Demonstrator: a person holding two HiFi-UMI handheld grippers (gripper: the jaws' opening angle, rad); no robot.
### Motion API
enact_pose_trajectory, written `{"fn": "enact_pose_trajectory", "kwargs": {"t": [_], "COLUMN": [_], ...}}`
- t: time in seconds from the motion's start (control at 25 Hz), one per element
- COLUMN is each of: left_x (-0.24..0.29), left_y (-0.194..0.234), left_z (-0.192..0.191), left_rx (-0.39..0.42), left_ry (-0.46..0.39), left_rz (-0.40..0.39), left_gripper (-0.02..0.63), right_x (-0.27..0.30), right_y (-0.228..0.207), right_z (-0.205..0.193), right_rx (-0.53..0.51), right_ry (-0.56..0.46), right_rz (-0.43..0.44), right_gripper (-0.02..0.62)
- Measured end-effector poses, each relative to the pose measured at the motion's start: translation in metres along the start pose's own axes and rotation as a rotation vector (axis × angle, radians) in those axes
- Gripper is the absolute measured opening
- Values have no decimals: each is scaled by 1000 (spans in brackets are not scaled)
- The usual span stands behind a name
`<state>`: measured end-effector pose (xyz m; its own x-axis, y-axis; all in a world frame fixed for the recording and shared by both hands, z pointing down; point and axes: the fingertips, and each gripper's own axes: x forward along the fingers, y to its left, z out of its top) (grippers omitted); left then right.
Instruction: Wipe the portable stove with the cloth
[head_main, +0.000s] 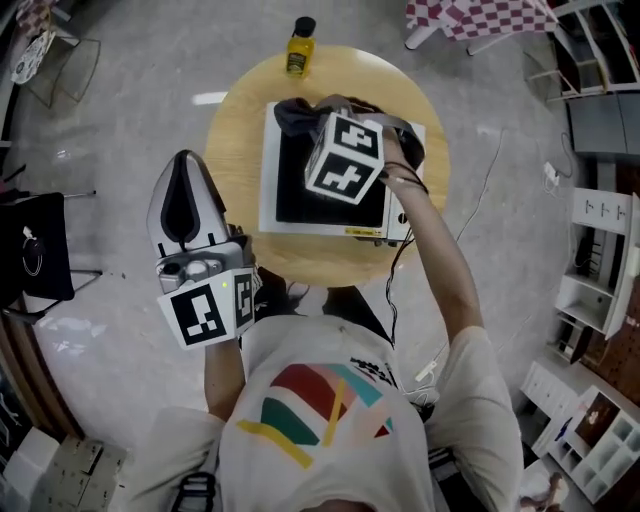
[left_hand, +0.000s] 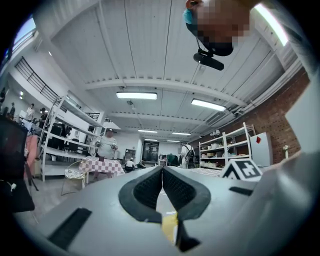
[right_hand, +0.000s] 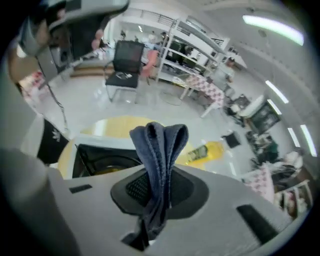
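The portable stove (head_main: 300, 195), white-framed with a black top, sits on a round wooden table (head_main: 235, 130). My right gripper (head_main: 318, 118) hovers over the stove's far left part, shut on a dark blue cloth (head_main: 292, 114). In the right gripper view the folded cloth (right_hand: 159, 142) sticks up from between the jaws of that gripper (right_hand: 159, 172), with the stove (right_hand: 100, 160) below and to the left. My left gripper (head_main: 184, 165) is held off the table's left edge, shut and holding nothing. In its own view the left gripper (left_hand: 162, 182) points up toward the ceiling.
A yellow bottle (head_main: 299, 47) stands at the table's far edge, also visible as a bottle (right_hand: 206, 152) beyond the cloth. A black chair (head_main: 35, 245) is at the left. A checkered table (head_main: 480, 15) and white shelves (head_main: 600, 260) stand at the right.
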<state>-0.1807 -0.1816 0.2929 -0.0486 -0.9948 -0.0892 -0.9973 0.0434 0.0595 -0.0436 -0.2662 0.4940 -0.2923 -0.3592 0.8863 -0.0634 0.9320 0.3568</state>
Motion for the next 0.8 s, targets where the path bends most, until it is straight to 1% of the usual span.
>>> {"fn": "enact_pose_trajectory", "kwargs": {"t": [0.04,0.08,0.12,0.24,0.4,0.56,0.72,0.8], "left_x": [-1,-2,-2,-5,-10,-13,-19,-22], "left_y": [7,15,22,48,75,89,98,97], "left_z": [-3,-7,-12,-27,-40,-44,-45,-45], "left_rx": [-2,-4,-4,0,-6,-15,-24,-27], "left_ry": [10,20,31,59,85,86,84,82], "left_rz": [12,24,38,82,134,160,174,175], "left_gripper": [6,6,6,6,6,6,6,6], "right_x": [10,19,28,48,68,79,82,81], "right_y": [-2,-6,-12,-21,-15,-7,-5,-4], "right_z": [7,11,12,12,15,16,18,18], "right_rx": [-21,-47,-75,-157,-234,-261,-263,-255], "right_ry": [-28,-36,-25,38,117,183,218,223], "right_rz": [103,179,227,324,455,545,594,600], "right_gripper": [32,32,32,32,32,32,32,32]}}
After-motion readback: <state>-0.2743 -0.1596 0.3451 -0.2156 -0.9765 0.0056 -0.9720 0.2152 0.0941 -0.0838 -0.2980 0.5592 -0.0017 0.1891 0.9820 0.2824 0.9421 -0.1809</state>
